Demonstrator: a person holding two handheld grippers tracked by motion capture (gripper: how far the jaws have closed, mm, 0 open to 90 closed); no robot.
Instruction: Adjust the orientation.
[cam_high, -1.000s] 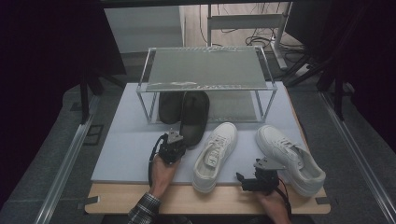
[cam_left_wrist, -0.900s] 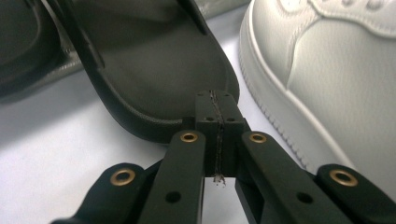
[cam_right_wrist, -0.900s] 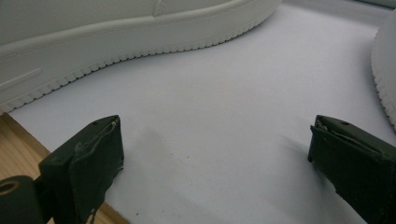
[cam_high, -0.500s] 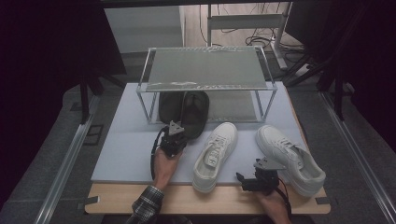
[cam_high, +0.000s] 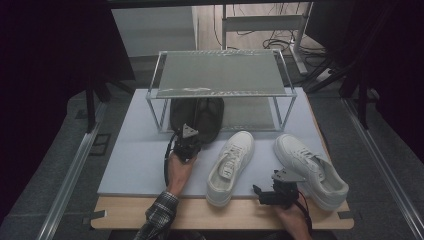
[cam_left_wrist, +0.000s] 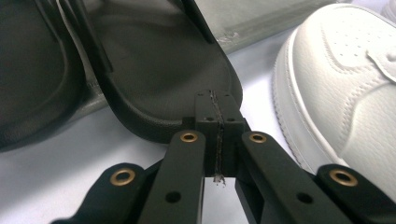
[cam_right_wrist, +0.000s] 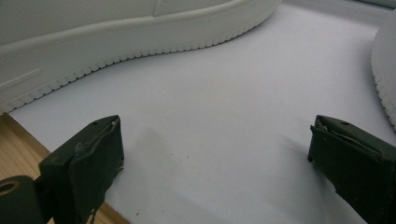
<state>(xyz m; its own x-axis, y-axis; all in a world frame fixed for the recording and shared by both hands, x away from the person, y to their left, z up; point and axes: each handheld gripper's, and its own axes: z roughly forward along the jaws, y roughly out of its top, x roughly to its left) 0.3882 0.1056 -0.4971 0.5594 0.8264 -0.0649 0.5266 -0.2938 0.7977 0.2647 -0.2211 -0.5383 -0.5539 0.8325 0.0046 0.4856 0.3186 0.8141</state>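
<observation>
Black slippers (cam_high: 196, 117) sit side by side on the pale mat (cam_high: 135, 160) of the counter, their far halves tucked under the wire shelf rack (cam_high: 220, 75), whose flat top stands on thin metal legs. In the high view the left gripper (cam_high: 187, 142) lies right at the near end of the right-hand slipper (cam_left_wrist: 163, 70), with the person's left hand (cam_high: 179, 167) behind it and a plaid sleeve (cam_high: 157, 217) at the counter's near edge. The left gripper view shows its jaws pressed together with nothing between them, the tips resting against or just over the rounded heel rim of that slipper; whether they actually touch it I cannot tell. The other slipper (cam_left_wrist: 32, 70) lies just beside it, to the left in that view, and a white sneaker (cam_left_wrist: 345, 93) fills the right. In the high view that sneaker (cam_high: 231, 167) lies at an angle on the mat, near the slippers, and a second white sneaker (cam_high: 310, 170) lies well to its right. The right gripper (cam_high: 274, 192) rests low at the near edge of the mat, between the two sneakers. Its own view shows the jaws spread wide over bare mat, holding nothing, with a sneaker's ribbed sole edge (cam_right_wrist: 140, 46) beyond them and a strip of the wooden counter (cam_right_wrist: 18, 140) at the lower left.
</observation>
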